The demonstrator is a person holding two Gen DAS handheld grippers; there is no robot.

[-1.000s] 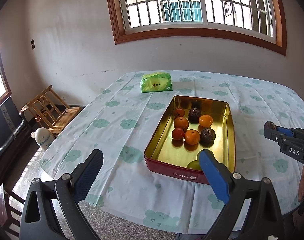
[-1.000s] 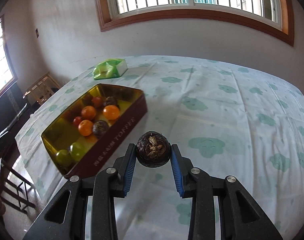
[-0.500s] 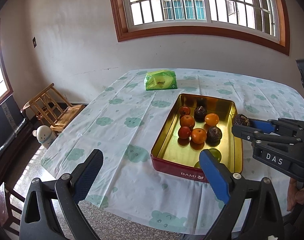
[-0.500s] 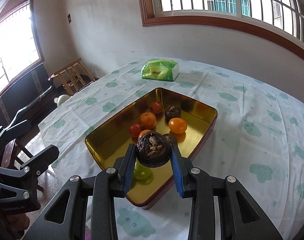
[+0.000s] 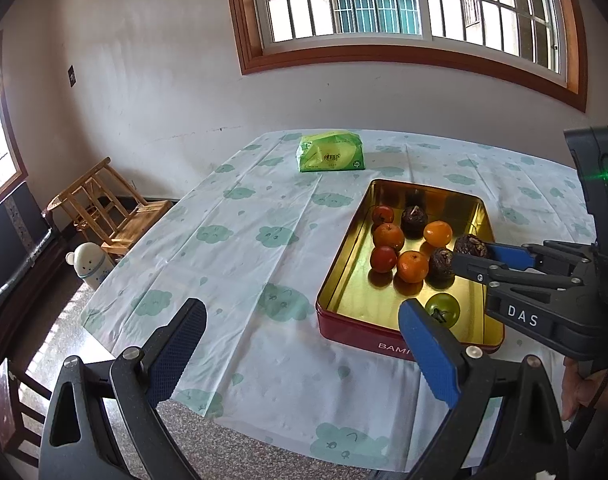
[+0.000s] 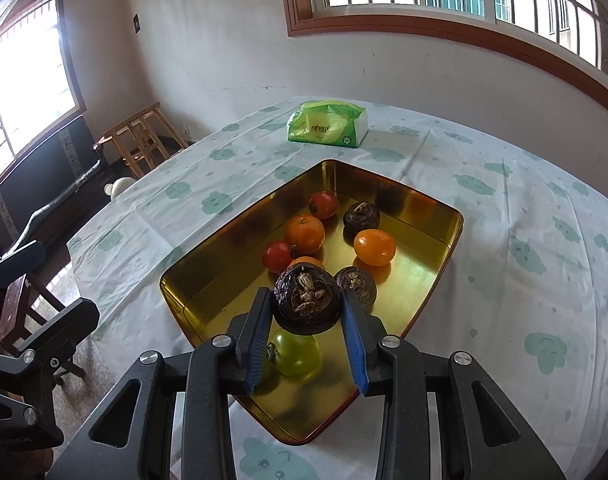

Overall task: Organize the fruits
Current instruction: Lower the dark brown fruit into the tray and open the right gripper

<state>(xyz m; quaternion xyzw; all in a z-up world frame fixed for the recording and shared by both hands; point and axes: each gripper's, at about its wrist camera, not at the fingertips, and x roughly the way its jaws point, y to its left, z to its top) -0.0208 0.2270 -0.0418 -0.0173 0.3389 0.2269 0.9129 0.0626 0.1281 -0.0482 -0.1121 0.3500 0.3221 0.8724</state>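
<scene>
Right gripper [image 6: 307, 322] moved over tin [image 6: 451, 240]; clouded tablecloth [image 6: 503, 208] beneath.

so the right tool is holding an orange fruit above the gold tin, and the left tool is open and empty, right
Not quite: the right tool holds a dark brown, wrinkled fruit, not an orange one; the right wrist view shows it clamped between the blue pads. The rest stands: it is above the gold tin, and the left tool is open and empty.
</scene>
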